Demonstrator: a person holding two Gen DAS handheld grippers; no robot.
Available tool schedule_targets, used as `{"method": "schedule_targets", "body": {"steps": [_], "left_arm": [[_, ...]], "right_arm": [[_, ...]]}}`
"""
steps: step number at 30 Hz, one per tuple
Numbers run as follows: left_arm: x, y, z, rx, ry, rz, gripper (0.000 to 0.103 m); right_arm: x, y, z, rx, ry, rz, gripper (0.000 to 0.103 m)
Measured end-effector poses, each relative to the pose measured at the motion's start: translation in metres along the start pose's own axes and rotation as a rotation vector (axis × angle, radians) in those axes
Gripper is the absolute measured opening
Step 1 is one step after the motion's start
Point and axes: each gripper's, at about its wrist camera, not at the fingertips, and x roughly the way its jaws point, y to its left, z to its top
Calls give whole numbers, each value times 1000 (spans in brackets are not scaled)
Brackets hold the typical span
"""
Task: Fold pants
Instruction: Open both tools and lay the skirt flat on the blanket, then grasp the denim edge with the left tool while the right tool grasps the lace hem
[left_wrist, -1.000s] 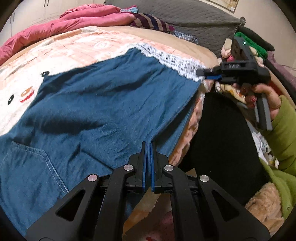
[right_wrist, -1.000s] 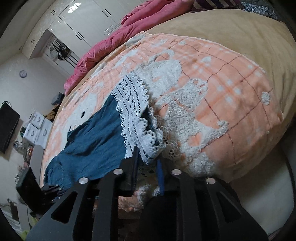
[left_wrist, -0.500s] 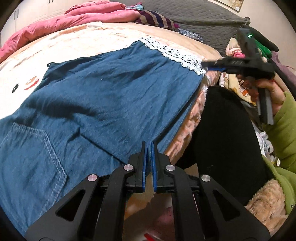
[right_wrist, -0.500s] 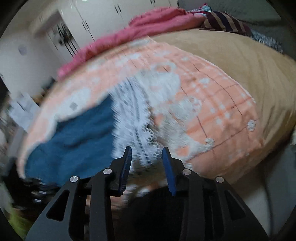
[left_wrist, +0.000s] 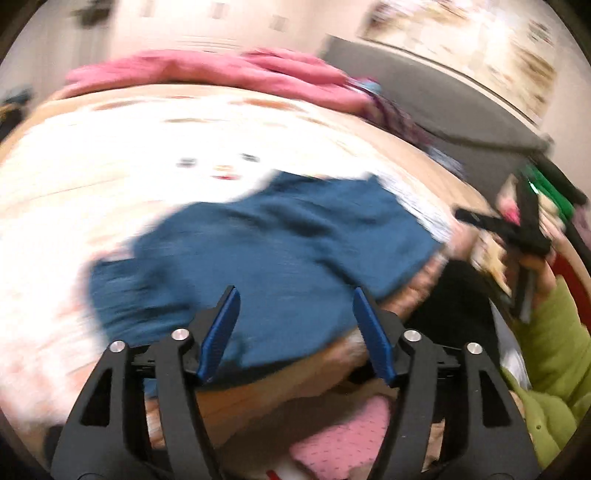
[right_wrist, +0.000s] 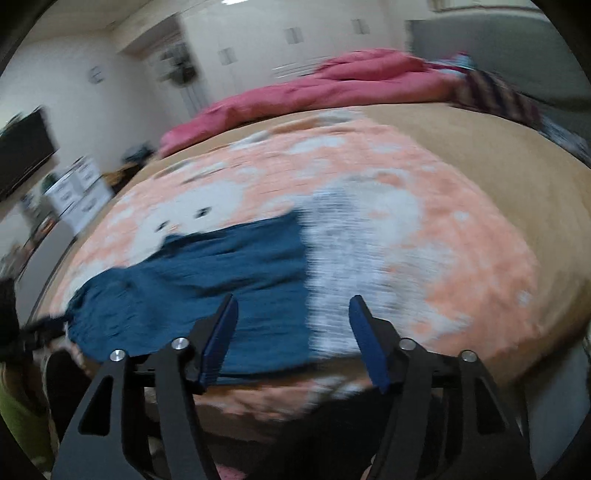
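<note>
My left gripper (left_wrist: 293, 295) has its jaws opening, already spread wide, and nothing sits between the two blue ribbed pads (left_wrist: 218, 334); they touch nothing, hanging above the near edge of the pants (left_wrist: 266, 254). My right gripper (right_wrist: 291, 302) is the same: jaws opening, wide apart, blue pads (right_wrist: 218, 341) bare, no cloth between them. In the left wrist view that right gripper (left_wrist: 491, 221) shows as a black tool held in my hand (left_wrist: 539, 269), off the lace end of the pants, clear of the fabric.

There is one pair of pants, folded into a broad flat slab of dark blue denim-like cloth, lightly creased, lying on the blanket (right_wrist: 461, 236) near its front edge. One end of the pants carries a band of white lace trim (right_wrist: 332, 295), badly blurred in both views, so I cannot make out its pattern.

The blanket is a single fluffy peach-and-white throw with a cartoon face (left_wrist: 221, 168) printed just beyond the far side of the pants. Beyond the blanket, at the far edge of the bed, lies one bunched pink quilt (right_wrist: 332, 88), soft and rumpled. I count two grippers, each with two black fingers and two blue pads. One green sleeve (left_wrist: 554, 354), a fleecy material, covers my right arm beside the blanket's lace-end corner.
</note>
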Motion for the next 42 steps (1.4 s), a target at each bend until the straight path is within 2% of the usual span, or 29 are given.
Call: {"method": "schedule_targets", "body": {"steps": [2, 4, 6, 11, 13, 15, 16, 17, 18, 19, 21, 23, 25, 27, 30, 33, 34, 36, 37, 40, 42], "left_arm": [[-16, 23, -6, -60, -10, 91, 64], [-26, 41, -17, -129, -4, 134, 64], [-26, 53, -26, -206, 24, 157, 65], [-13, 67, -38, -296, 70, 159, 69], [-10, 71, -38, -314, 65, 163, 69], [-5, 72, -35, -345, 49, 123, 68], [-2, 72, -34, -355, 40, 95, 62], [3, 71, -31, -359, 35, 80, 41], [8, 69, -29, -352, 42, 119, 30], [11, 69, -26, -343, 43, 127, 30], [5, 70, -22, -334, 21, 132, 22], [-7, 71, -15, -296, -5, 166, 20], [-18, 75, -9, -271, -18, 210, 20], [-22, 80, -8, -269, -3, 221, 20], [-6, 87, -19, -271, 64, 251, 23], [5, 90, -28, -265, 90, 277, 27], [6, 90, -29, -263, 90, 285, 29], [5, 90, -28, -253, 86, 321, 43], [4, 91, -28, -255, 82, 336, 46], [-10, 87, -29, -260, 51, 333, 49], [-26, 77, -26, -230, 19, 369, 50]], "right_arm": [[16, 16, 4, -39, 34, 28, 62], [33, 34, 5, -82, 78, 63, 63], [49, 51, 4, -122, 120, 76, 68], [73, 71, -2, -169, 182, 80, 69], [75, 73, -6, -175, 189, 77, 70], [77, 73, -10, -181, 203, 70, 73], [79, 73, -11, -181, 210, 63, 73], [82, 73, -13, -182, 221, 58, 73], [85, 72, -16, -183, 240, 55, 73], [88, 73, -18, -186, 246, 50, 73], [89, 73, -21, -199, 258, 43, 73], [87, 74, -21, -212, 259, 36, 73], [85, 72, -21, -214, 258, 23, 73], [85, 68, -22, -202, 261, 24, 75], [88, 64, -26, -199, 275, 19, 75], [90, 65, -30, -222, 284, 6, 76], [91, 66, -31, -232, 284, 2, 76], [93, 66, -33, -240, 281, 1, 78], [93, 67, -34, -243, 277, 7, 79], [87, 64, -31, -218, 264, 45, 82], [77, 58, -26, -171, 239, 96, 82]]}}
